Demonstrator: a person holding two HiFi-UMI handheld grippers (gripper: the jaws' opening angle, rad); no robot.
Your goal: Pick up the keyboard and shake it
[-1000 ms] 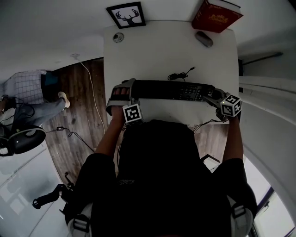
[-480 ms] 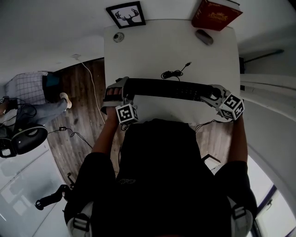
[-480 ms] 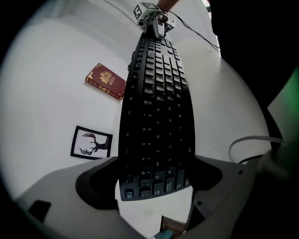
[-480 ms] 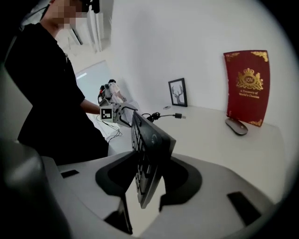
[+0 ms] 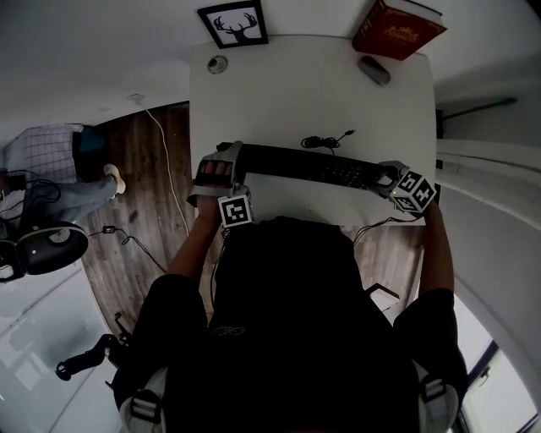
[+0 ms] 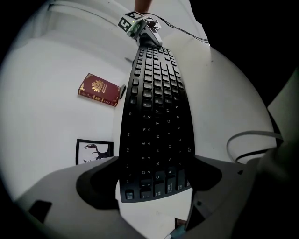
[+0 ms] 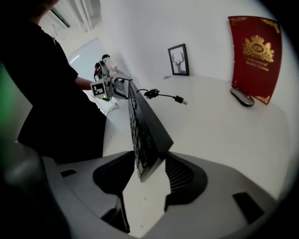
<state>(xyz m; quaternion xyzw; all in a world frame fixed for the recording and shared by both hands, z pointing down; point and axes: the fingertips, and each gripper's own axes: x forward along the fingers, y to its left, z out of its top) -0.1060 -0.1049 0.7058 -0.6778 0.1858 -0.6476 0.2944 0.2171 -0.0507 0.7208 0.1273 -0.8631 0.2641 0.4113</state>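
Note:
A black keyboard (image 5: 304, 165) hangs above the white table (image 5: 287, 93), tipped onto its long edge. My left gripper (image 5: 226, 165) is shut on its left end; in the left gripper view the keys (image 6: 156, 126) run away from the jaws (image 6: 156, 184) toward the right gripper (image 6: 140, 28). My right gripper (image 5: 385, 178) has the other end (image 7: 145, 126) between its pads (image 7: 149, 170), which still touch it while the jaws are opening. The keyboard's cable (image 5: 328, 139) trails loose on the table.
A red book (image 5: 397, 30) leans at the table's far right, with a grey mouse (image 5: 373, 70) in front of it. A framed deer picture (image 5: 232, 25) and a small round object (image 5: 218, 64) sit far left. A person (image 5: 51, 161) is on the wooden floor to the left.
The keyboard has rocked a little, its right end dipping lower than half a second ago, and the cable plug has swung. Both grippers stay on its ends.

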